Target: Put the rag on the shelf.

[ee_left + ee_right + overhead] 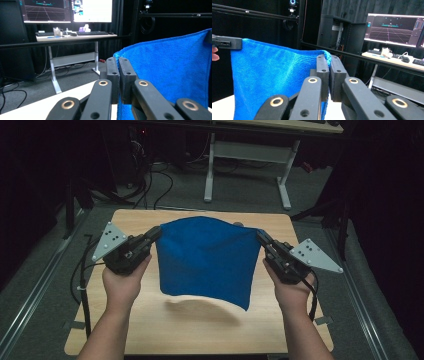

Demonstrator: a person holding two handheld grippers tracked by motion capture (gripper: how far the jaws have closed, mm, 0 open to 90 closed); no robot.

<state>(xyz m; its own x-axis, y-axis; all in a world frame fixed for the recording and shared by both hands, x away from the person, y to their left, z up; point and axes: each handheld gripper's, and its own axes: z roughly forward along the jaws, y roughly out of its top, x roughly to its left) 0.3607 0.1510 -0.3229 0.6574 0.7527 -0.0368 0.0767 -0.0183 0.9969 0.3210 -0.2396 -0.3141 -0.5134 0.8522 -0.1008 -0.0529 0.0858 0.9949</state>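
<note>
2 tools, clamping 1 blue cloth

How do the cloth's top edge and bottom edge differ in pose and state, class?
The top edge of the blue cloth is pulled between the left gripper and right gripper, each shut on a corner; the bottom edge is held by nothing. The top edge arches slightly; the bottom edge slants, dropping to a point at the right. Both hang above the table, which shows the cloth's shadow.
</note>
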